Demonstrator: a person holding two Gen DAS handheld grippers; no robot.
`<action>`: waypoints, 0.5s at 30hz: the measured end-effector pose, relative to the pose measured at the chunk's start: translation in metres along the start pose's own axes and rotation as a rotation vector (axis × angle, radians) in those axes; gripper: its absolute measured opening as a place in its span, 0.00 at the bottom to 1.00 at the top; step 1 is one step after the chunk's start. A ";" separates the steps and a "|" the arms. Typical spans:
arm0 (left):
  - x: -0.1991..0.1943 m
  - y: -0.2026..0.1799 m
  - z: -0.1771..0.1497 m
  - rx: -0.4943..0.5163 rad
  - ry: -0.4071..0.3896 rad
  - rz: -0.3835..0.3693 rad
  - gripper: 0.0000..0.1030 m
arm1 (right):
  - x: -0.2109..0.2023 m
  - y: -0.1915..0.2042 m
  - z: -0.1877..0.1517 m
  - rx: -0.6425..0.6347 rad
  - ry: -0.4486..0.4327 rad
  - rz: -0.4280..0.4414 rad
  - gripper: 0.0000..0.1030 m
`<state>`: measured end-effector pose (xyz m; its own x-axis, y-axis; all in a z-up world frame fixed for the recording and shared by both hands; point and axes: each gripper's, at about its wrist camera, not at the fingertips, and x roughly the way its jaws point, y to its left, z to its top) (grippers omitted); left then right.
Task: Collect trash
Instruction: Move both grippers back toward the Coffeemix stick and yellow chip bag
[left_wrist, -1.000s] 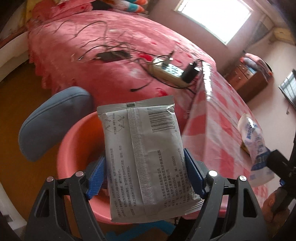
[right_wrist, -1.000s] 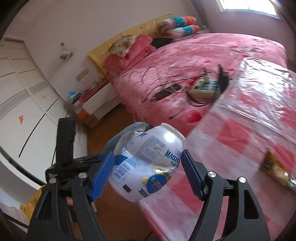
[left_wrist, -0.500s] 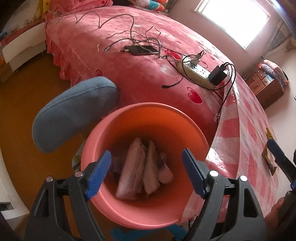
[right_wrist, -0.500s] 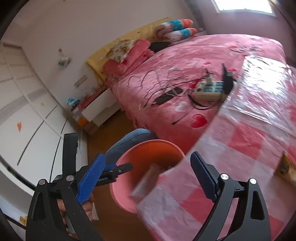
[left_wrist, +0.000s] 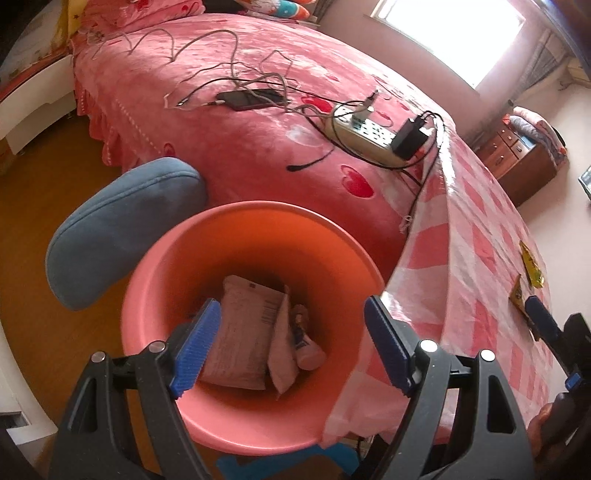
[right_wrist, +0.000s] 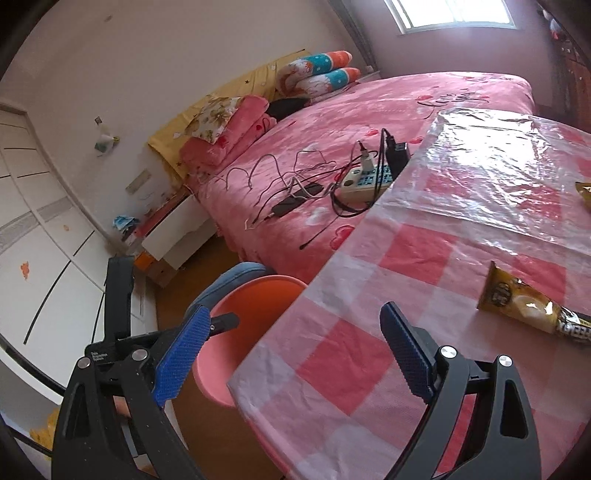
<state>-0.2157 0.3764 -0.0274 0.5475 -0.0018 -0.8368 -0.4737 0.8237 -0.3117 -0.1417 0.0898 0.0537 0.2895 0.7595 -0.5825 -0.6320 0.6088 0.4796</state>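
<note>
Both grippers' fingers (left_wrist: 197, 349) apart, empty

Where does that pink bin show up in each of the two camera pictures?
Left wrist: the pink bin fills the lower middle, under the open left gripper.
Right wrist: lower left of centre, partly behind the checked tablecloth.
Shared landmark: the white power strip on the bed.

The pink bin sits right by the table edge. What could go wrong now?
1. The pink bin stands tucked against the hanging tablecloth; a gripper swinging back could nudge it or snag the cloth.
2. The yellow wrappers lie on the slick plastic-covered tablecloth and could slide away when the open right hand-held gripper closes on them.
3. Cables and a power strip lie on the bed nearby; they are not trash and could get caught.
</note>
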 end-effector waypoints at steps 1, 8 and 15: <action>-0.001 -0.003 0.000 0.004 -0.002 -0.005 0.78 | -0.001 -0.001 -0.001 -0.002 -0.003 -0.005 0.90; -0.002 -0.025 -0.002 0.042 -0.002 -0.044 0.78 | -0.013 -0.011 -0.005 0.000 -0.025 -0.037 0.89; -0.003 -0.045 -0.006 0.074 0.002 -0.079 0.78 | -0.028 -0.023 -0.008 0.003 -0.054 -0.068 0.90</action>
<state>-0.2002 0.3363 -0.0138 0.5798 -0.0692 -0.8118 -0.3771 0.8605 -0.3426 -0.1410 0.0530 0.0536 0.3699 0.7276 -0.5777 -0.6074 0.6599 0.4422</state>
